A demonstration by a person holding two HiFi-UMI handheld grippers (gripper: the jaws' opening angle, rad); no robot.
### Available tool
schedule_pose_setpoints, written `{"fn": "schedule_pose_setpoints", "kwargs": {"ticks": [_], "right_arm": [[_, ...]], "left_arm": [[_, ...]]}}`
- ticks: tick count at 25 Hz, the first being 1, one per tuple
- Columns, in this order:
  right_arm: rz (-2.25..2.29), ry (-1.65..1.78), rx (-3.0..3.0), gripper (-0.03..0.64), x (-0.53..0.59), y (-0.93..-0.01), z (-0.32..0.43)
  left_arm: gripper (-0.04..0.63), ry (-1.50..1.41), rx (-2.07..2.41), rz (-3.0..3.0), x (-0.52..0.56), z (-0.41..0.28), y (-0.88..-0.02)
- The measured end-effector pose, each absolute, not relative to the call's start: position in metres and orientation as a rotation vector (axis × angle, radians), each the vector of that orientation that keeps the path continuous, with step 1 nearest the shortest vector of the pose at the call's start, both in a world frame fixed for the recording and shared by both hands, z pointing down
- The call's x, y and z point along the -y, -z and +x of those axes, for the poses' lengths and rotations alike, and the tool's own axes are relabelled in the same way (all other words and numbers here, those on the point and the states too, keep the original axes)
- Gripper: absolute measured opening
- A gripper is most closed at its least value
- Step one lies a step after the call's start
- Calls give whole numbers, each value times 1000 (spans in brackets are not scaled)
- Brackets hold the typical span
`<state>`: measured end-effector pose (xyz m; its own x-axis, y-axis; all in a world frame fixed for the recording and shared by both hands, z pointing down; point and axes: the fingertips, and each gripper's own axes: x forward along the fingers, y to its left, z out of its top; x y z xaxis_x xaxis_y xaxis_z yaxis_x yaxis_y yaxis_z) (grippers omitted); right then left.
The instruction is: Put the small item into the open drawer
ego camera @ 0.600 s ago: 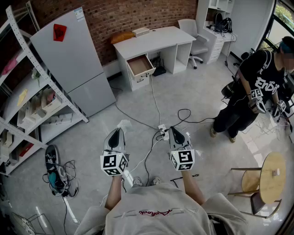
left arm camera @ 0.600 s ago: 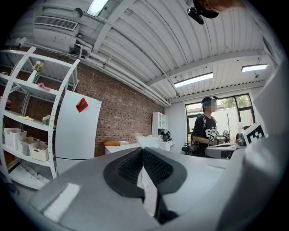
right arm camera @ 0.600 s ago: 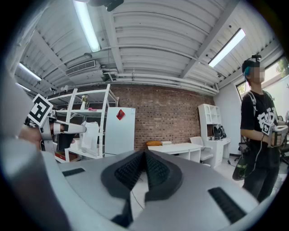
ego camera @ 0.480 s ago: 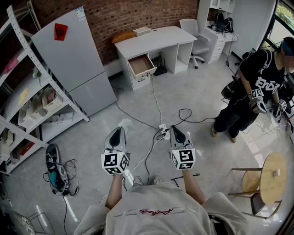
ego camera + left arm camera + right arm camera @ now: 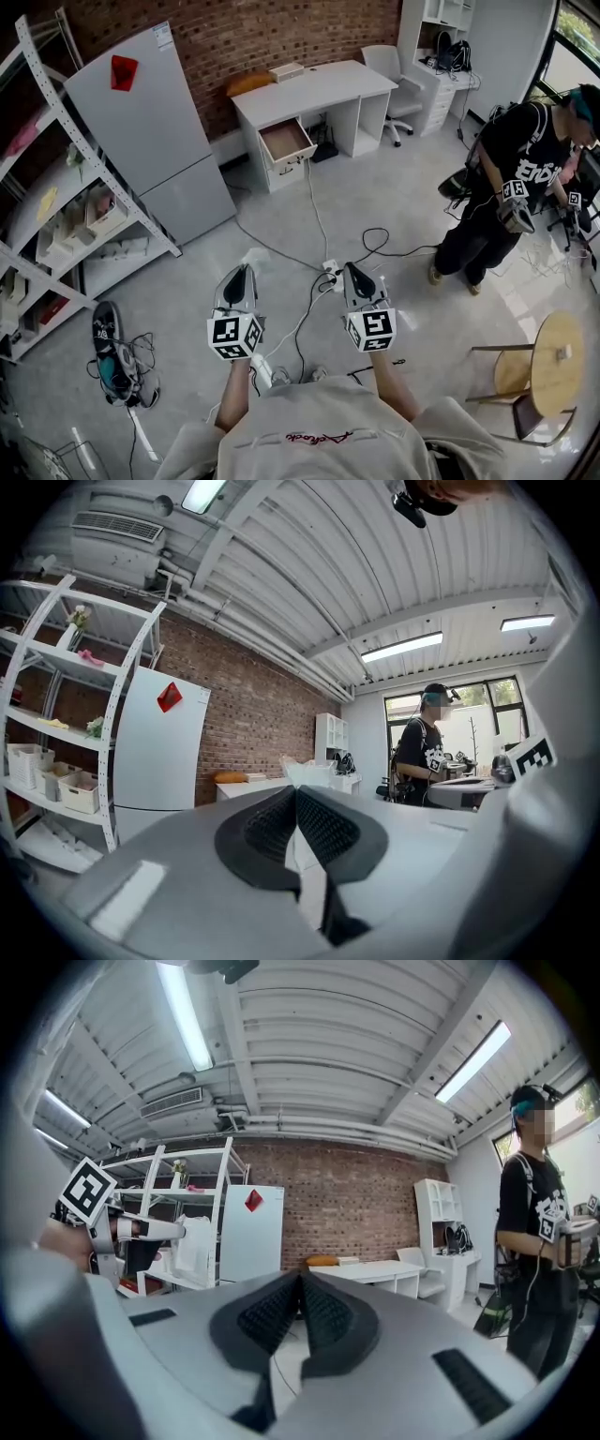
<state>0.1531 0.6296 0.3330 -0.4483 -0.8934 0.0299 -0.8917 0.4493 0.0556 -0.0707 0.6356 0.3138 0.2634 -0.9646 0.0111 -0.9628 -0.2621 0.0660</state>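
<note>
White crinkled small item [image 5: 255, 253] pinched in left gripper [image 5: 244, 270], jaws clamped on it, well short of desk [image 5: 319, 82]. Closed, empty: right gripper [image 5: 351, 268]. Under desk, drawer [image 5: 286, 139] open. Risks: cables [image 5: 314, 202] before desk may snag feet; tip-only pinch may let item slip.

Red-brown brick wall [image 5: 281, 28] along the back, pale grey floor [image 5: 403, 178] below. Against the brick, a white desk [image 5: 319, 82], with a white office chair [image 5: 389, 58] and a white bookcase [image 5: 412, 37] to its right. Left of the desk, a tall white refrigerator [image 5: 141, 122] with a red sticker [image 5: 123, 71], then white metal shelving [image 5: 66, 178]. Black and white cables [image 5: 314, 202] across the floor. At lower right, a round wooden table [image 5: 548, 384] beside a wooden chair [image 5: 511, 370]. Window [image 5: 574, 42] at far right. Overhead, ribbed white ceiling [image 5: 309, 1063] with tube lights [image 5: 185, 1016].
</note>
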Motion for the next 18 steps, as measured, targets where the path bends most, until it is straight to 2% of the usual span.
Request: {"fn": "schedule_pose_setpoints", "kwargs": {"ticks": [18], "right_arm": [[1571,23,2637,12,-604,-346,151]], "left_arm": [[12,32,1874,2430,-608,-65,-324]]}}
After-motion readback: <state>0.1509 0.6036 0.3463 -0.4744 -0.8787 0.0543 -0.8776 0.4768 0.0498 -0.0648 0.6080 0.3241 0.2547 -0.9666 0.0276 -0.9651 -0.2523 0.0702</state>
